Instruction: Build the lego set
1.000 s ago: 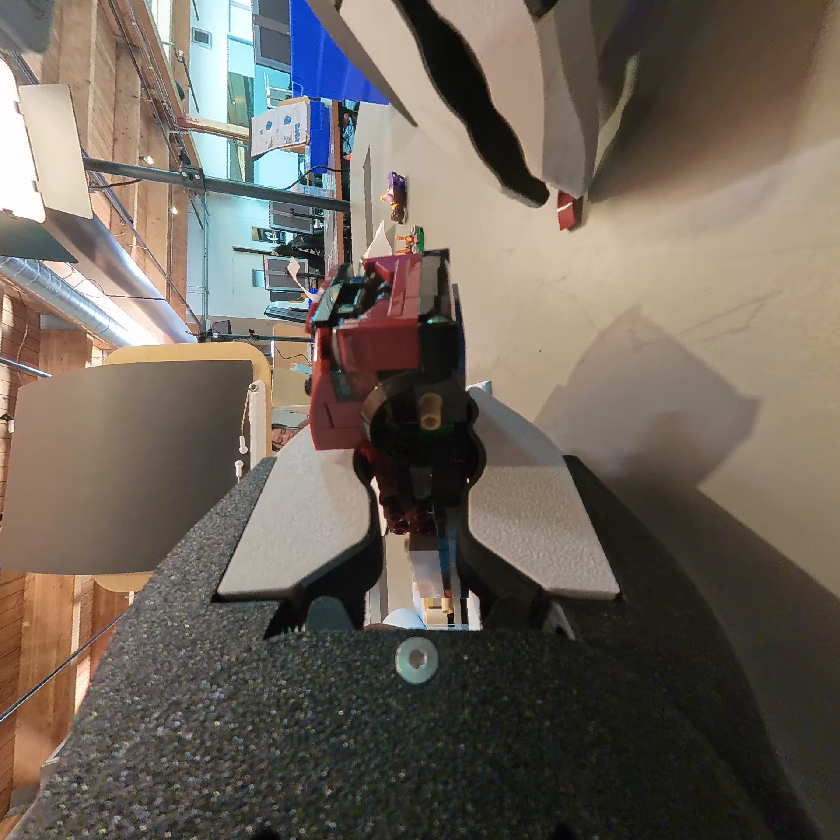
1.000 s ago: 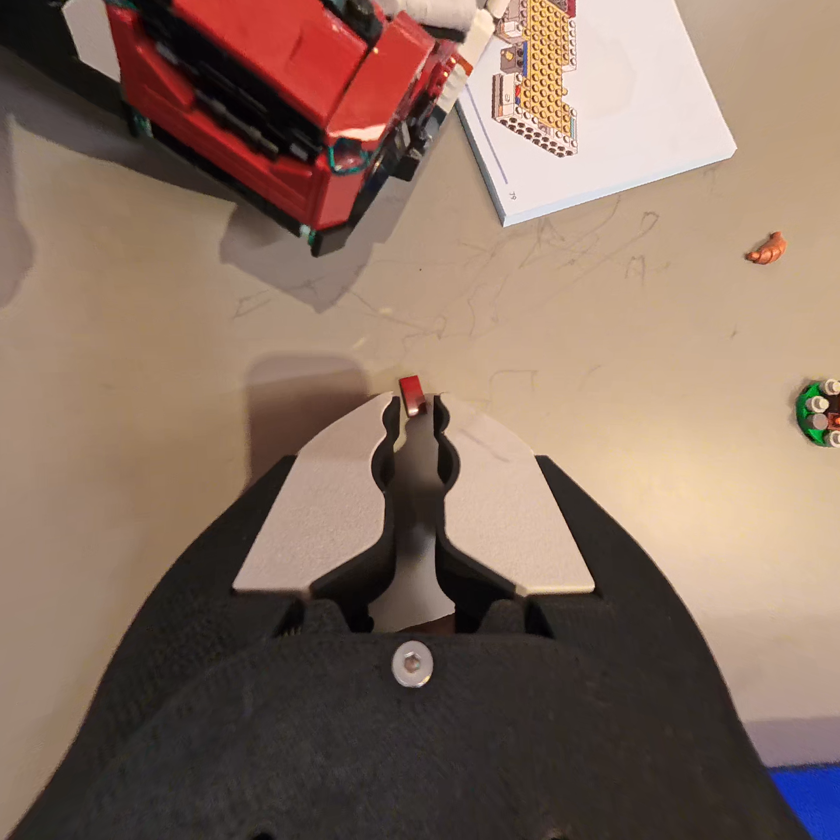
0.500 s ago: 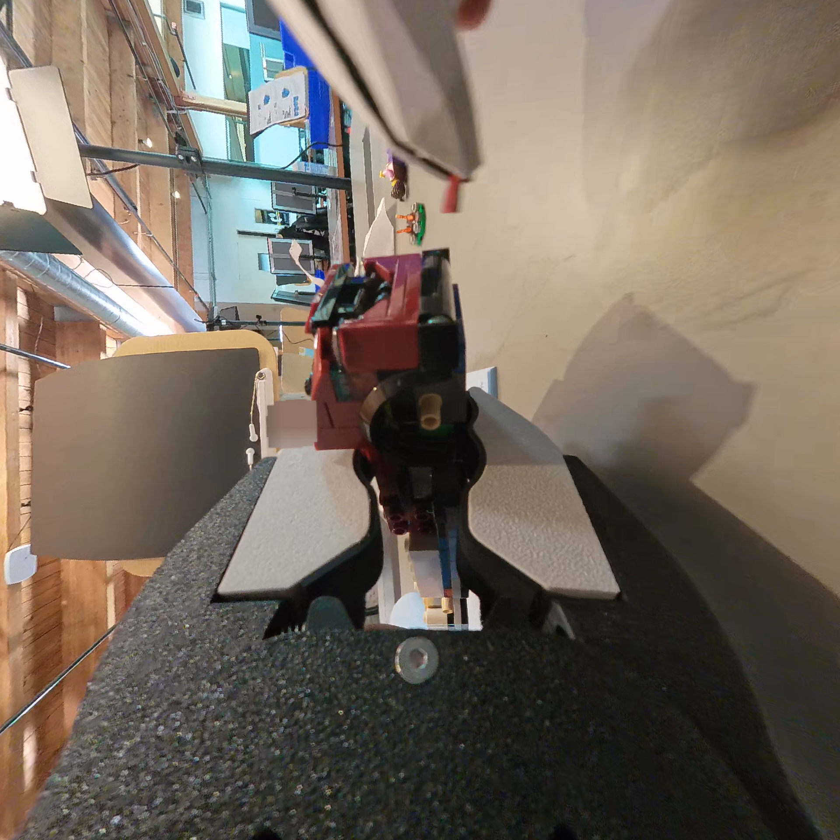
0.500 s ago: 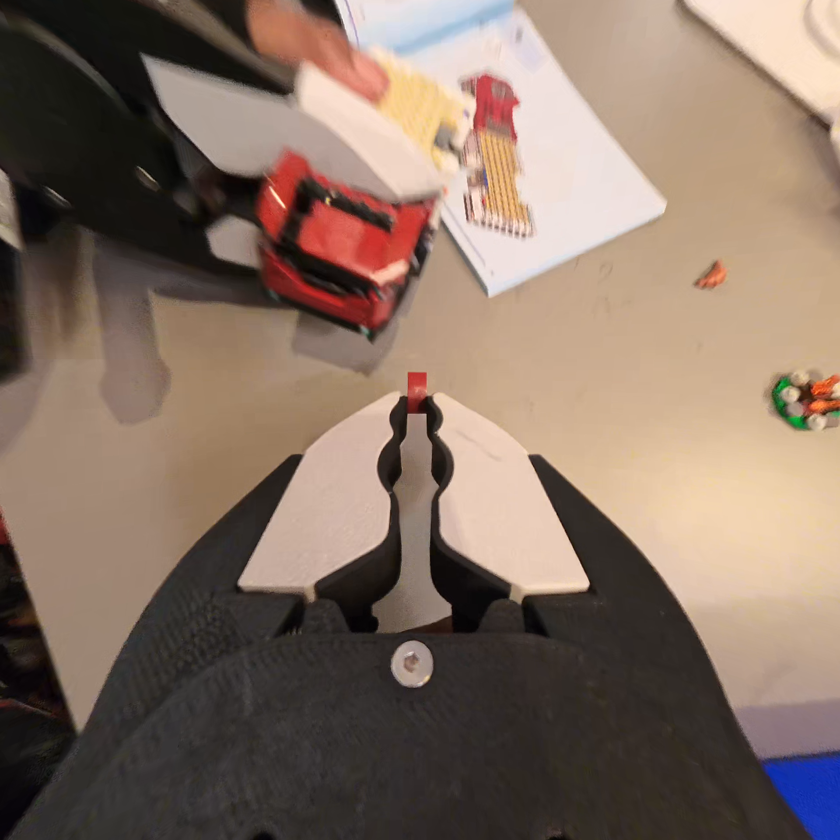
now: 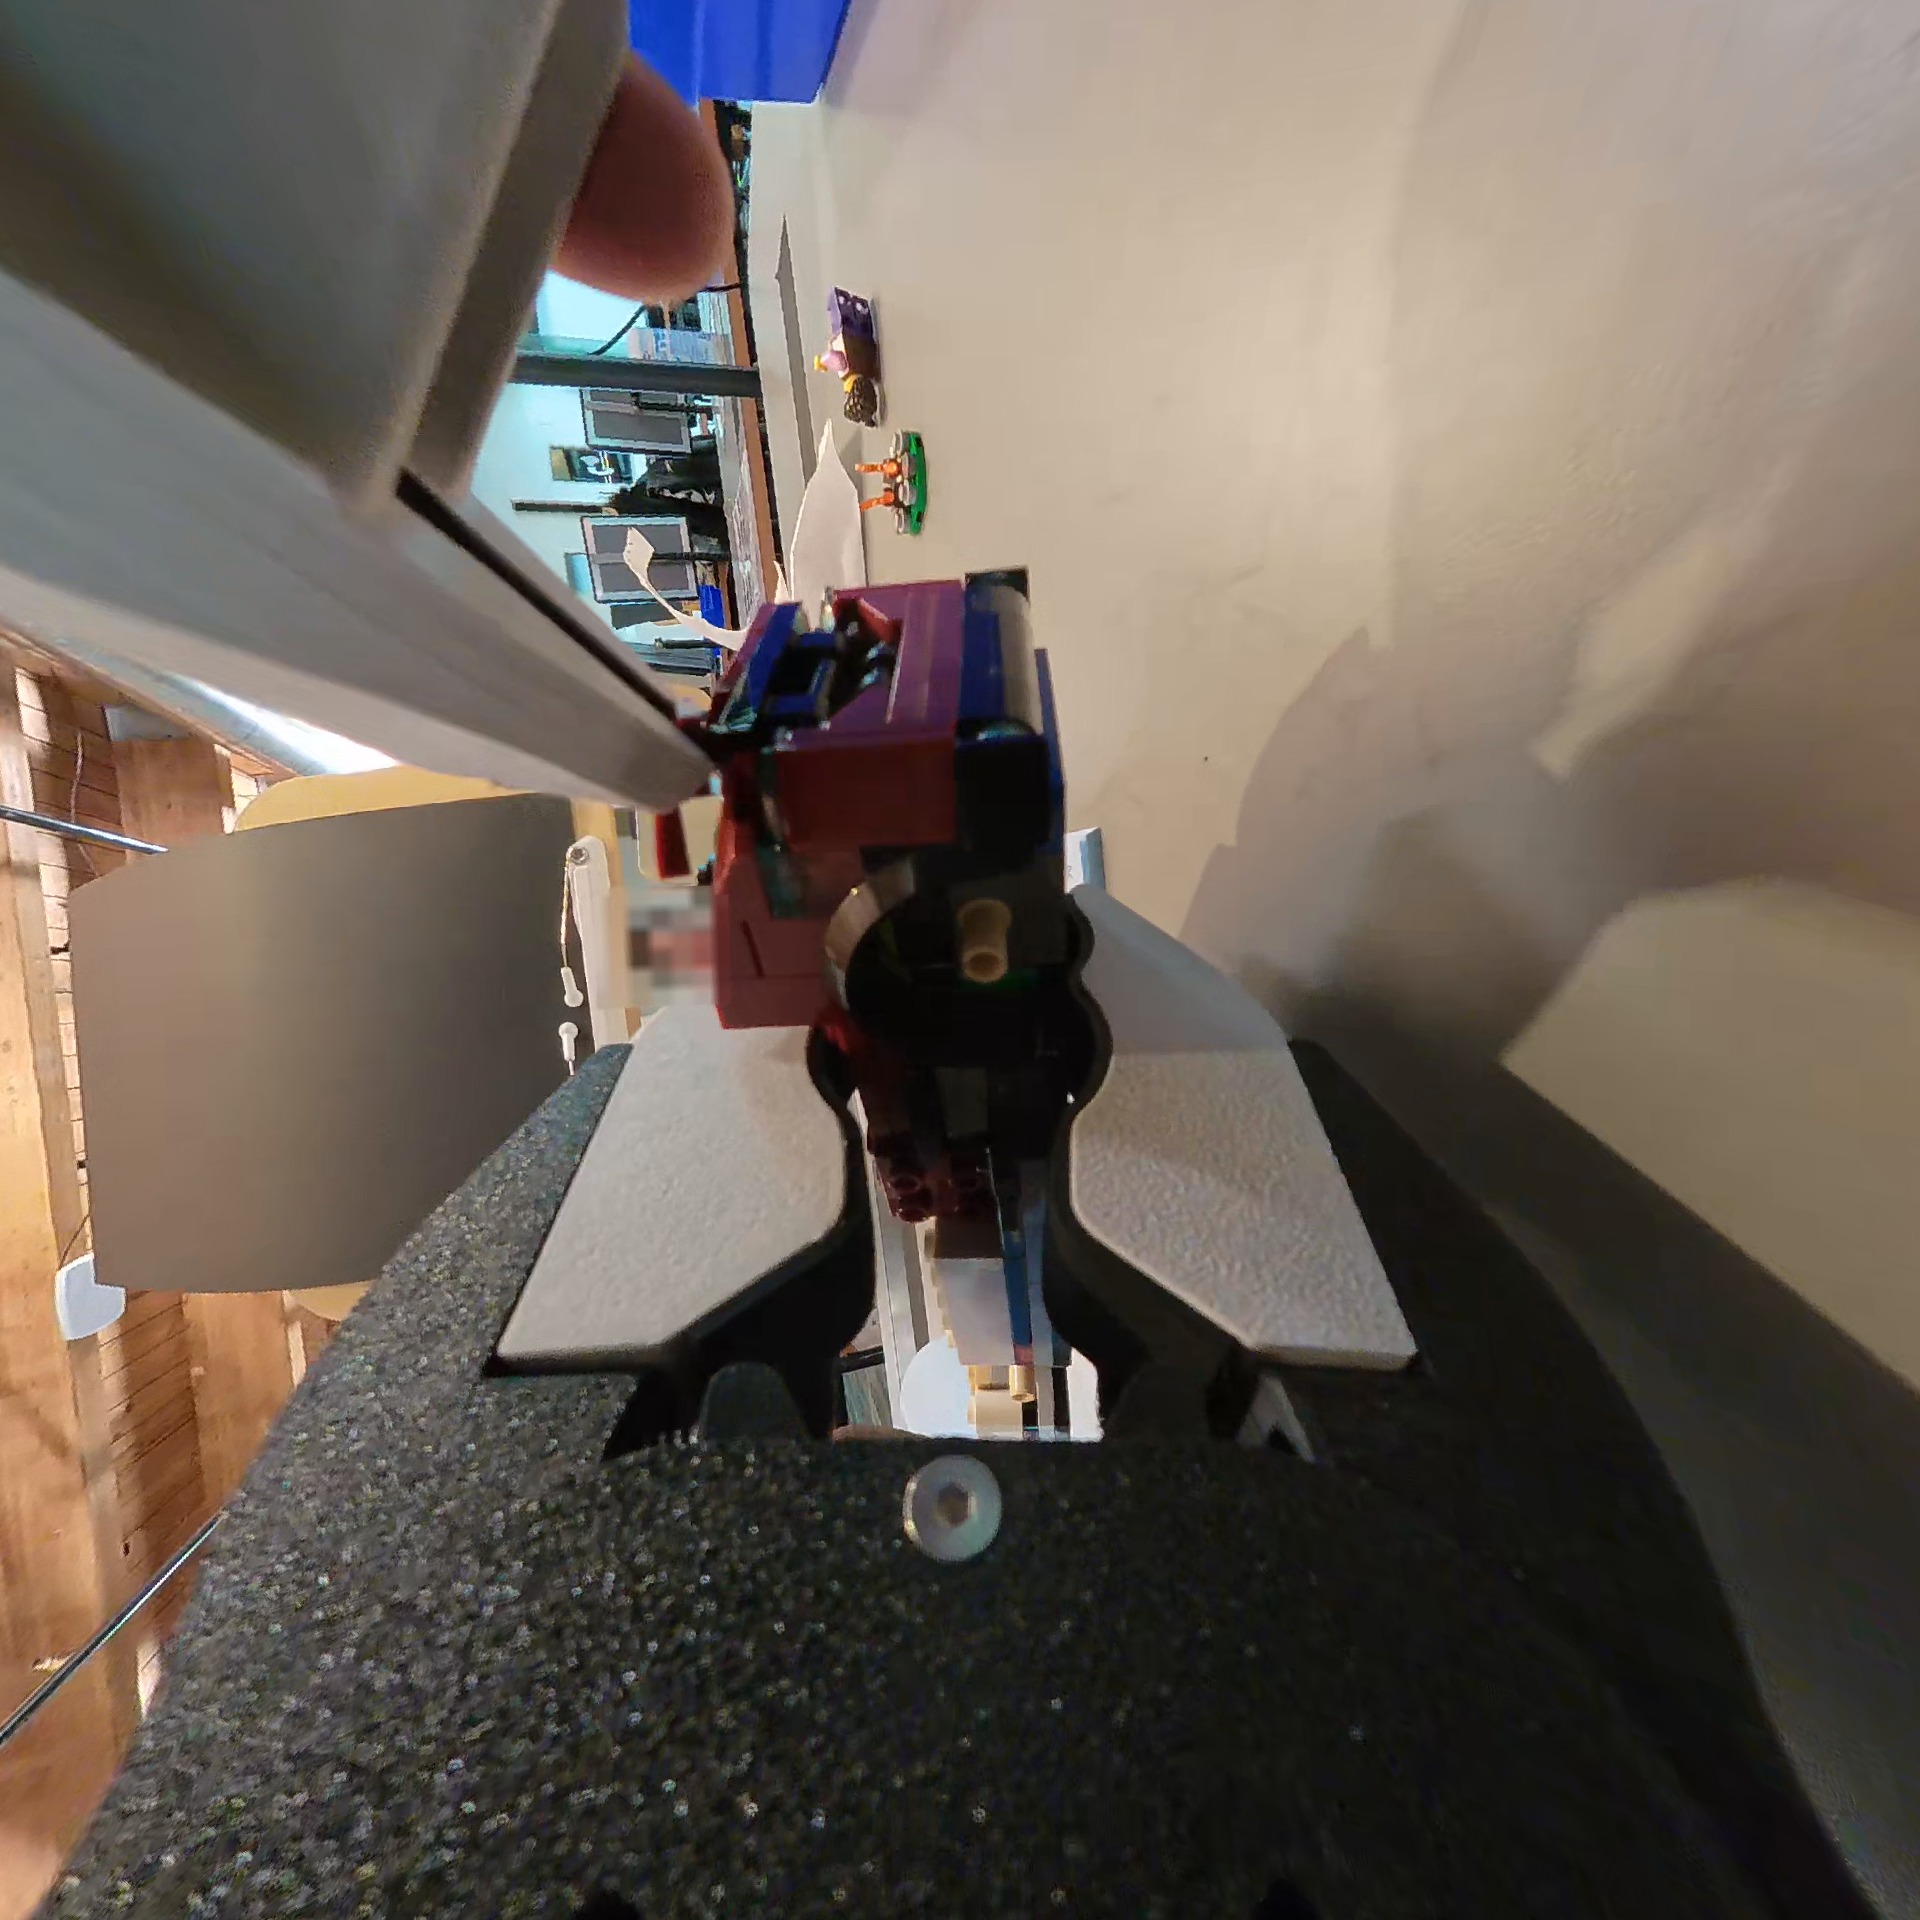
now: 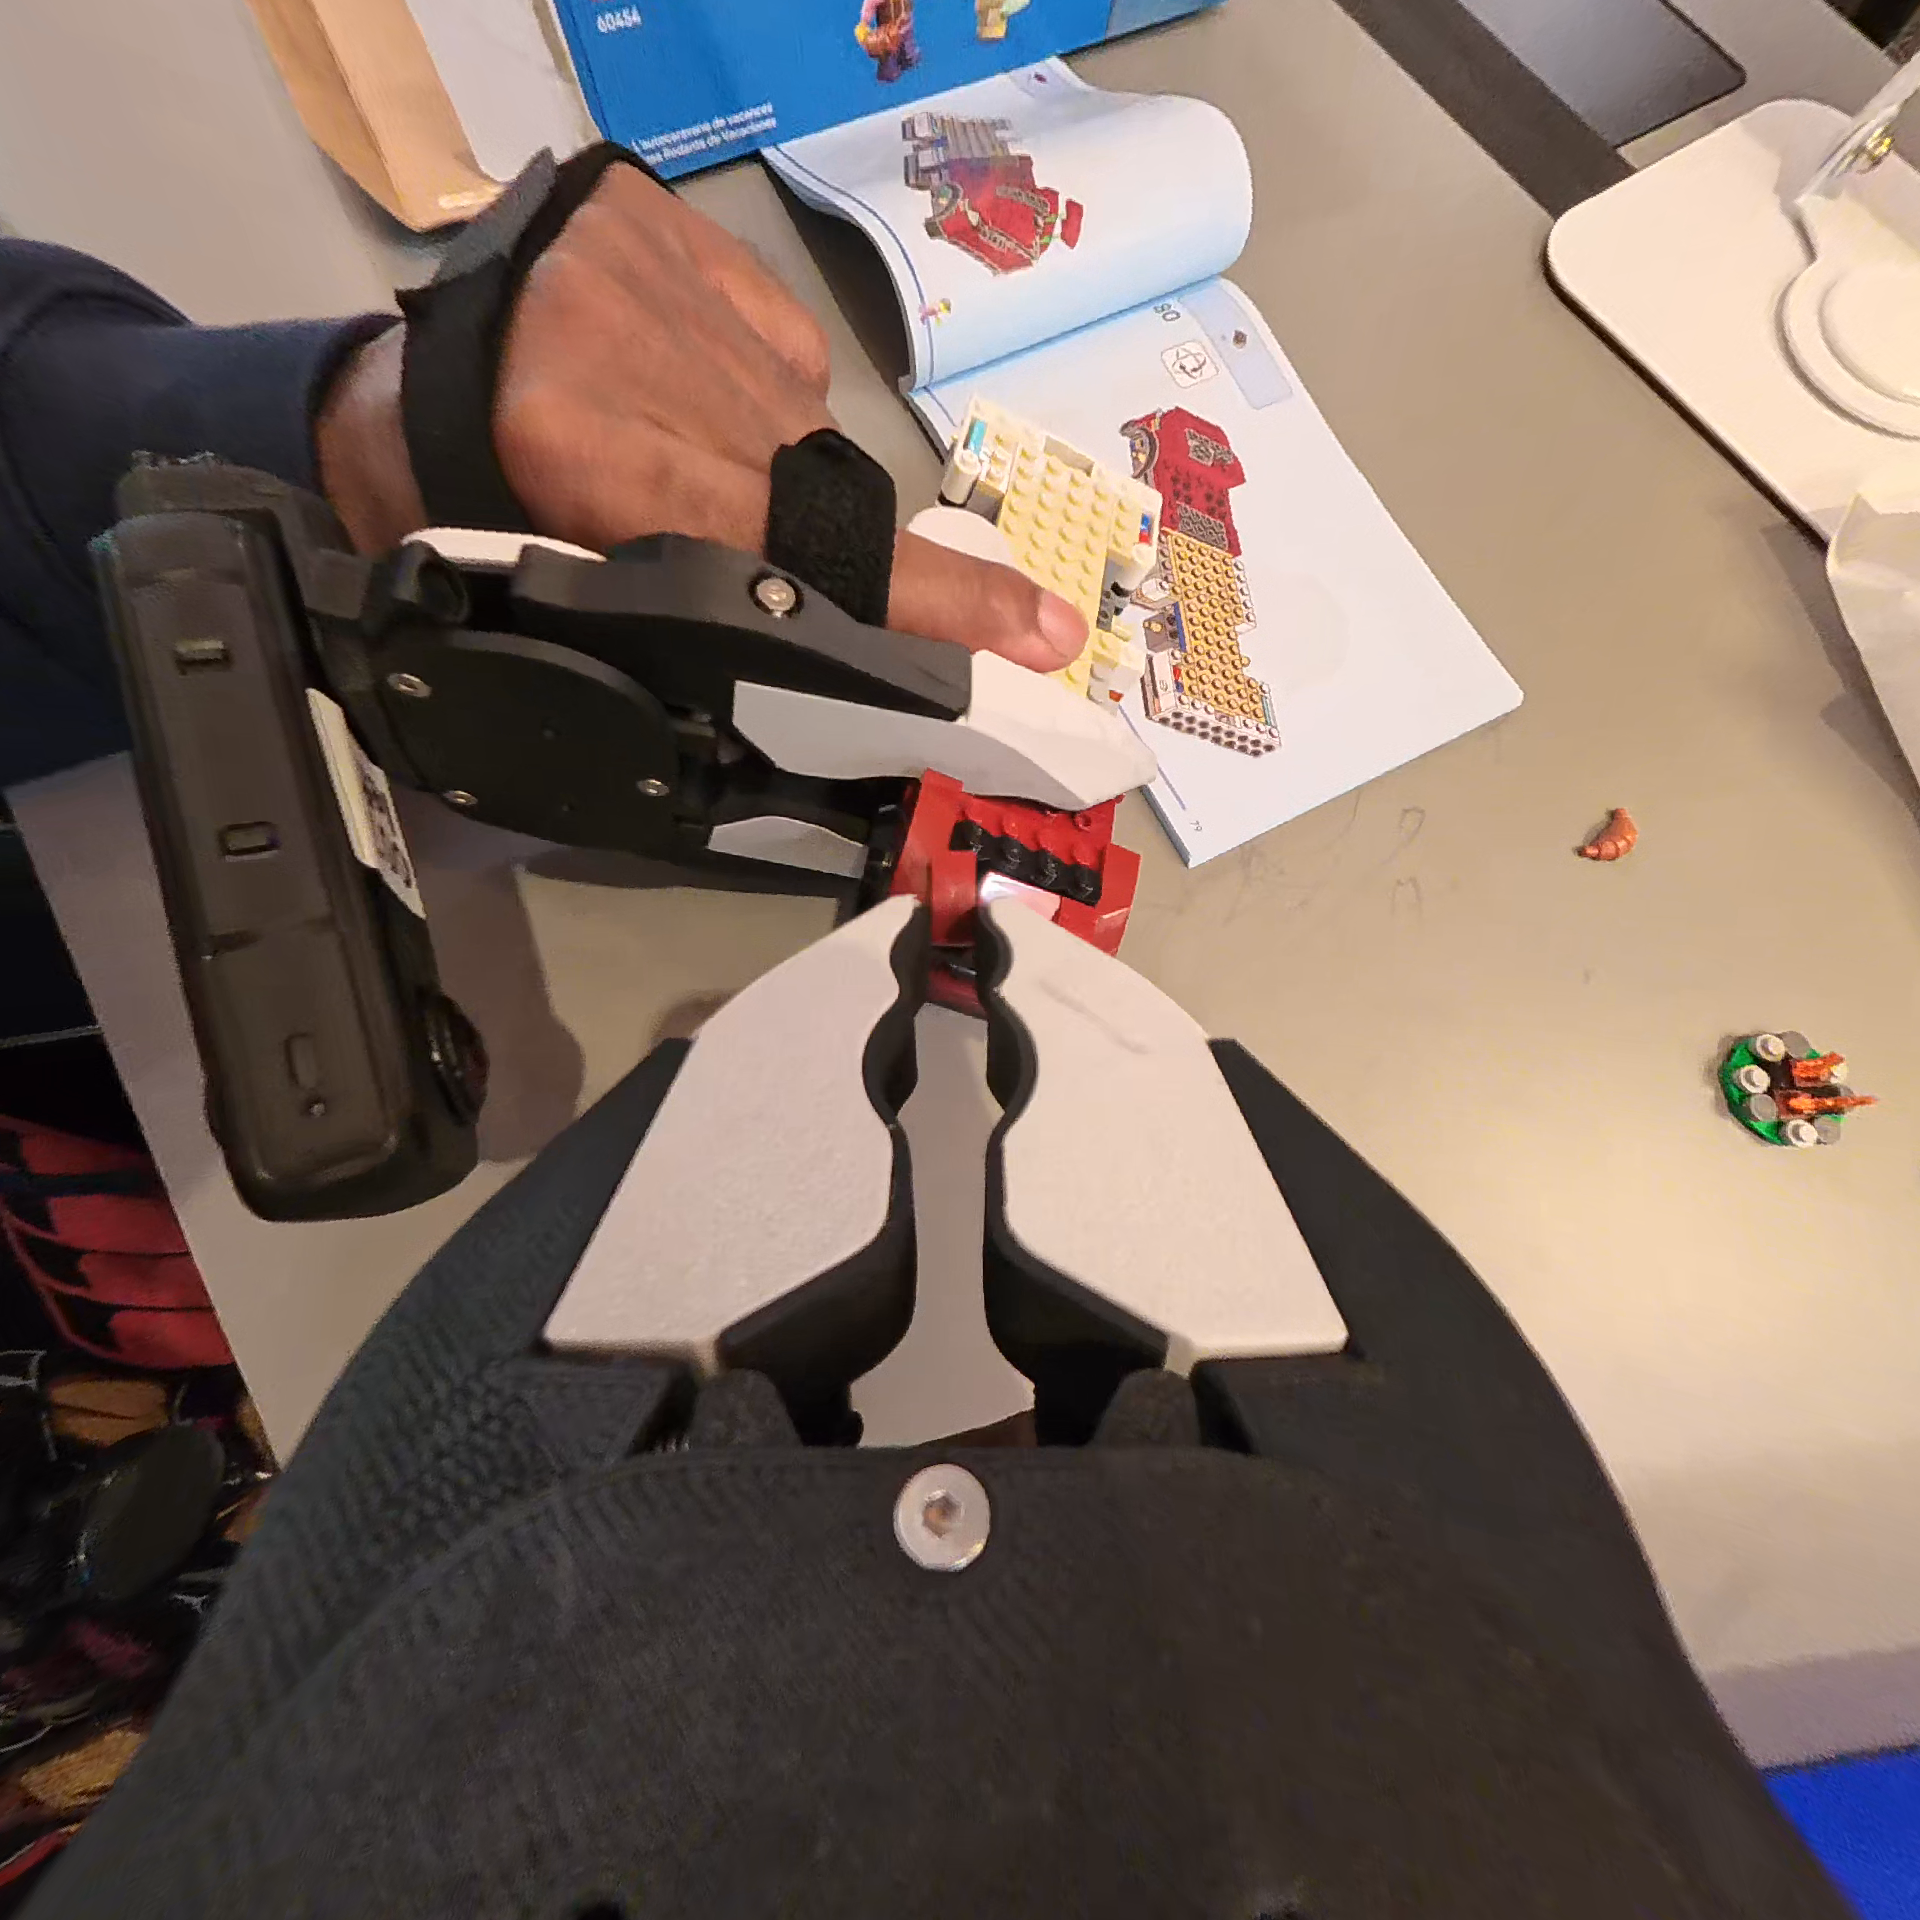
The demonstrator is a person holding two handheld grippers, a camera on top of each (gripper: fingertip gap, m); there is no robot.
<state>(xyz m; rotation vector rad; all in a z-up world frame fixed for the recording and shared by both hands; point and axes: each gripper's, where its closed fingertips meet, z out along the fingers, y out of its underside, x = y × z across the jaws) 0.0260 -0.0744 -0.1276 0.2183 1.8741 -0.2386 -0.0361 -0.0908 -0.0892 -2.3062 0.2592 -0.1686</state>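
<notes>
Left gripper (image 5: 961, 997) is clamped on the dark-red and black brick-built toy vehicle (image 5: 883, 821), pads pressing its black underside from both sides. It is held clear of the beige worktop (image 5: 1351, 416) and turned on its side. My read: that presents the studded red face to the other tool.

Right gripper (image 6: 948, 914) has its jaws nearly together, pinching a small dark-red brick piece (image 6: 951, 930) at the very tips. The piece sits right at the vehicle's red face, next to the black studded strip (image 6: 1029, 857). Can't tell whether it is seated or only touching.

Right wrist view only:
- the person's hand (image 6: 644, 384) in a black strap, driving the left gripper from the side
- an open white instruction booklet (image 6: 1351, 665) on the worktop just behind the vehicle, with a blue box (image 6: 727, 73) beyond it
- a small orange-brown curved piece (image 6: 1608, 834) and a round green studded piece (image 6: 1789, 1091) lying well apart to the right

Left wrist view only:
- the vehicle's underside, with a tan axle pin (image 5: 985, 940) and a black wheel arch
- the right gripper's grey fingers (image 5: 416, 644) coming in edge-on, tip at the vehicle's upper-left corner
- a small purple brick figure (image 5: 854, 343) far down the worktop, past the green piece

The contact point is clearer from the right; grip depth only shows from the left.
</notes>
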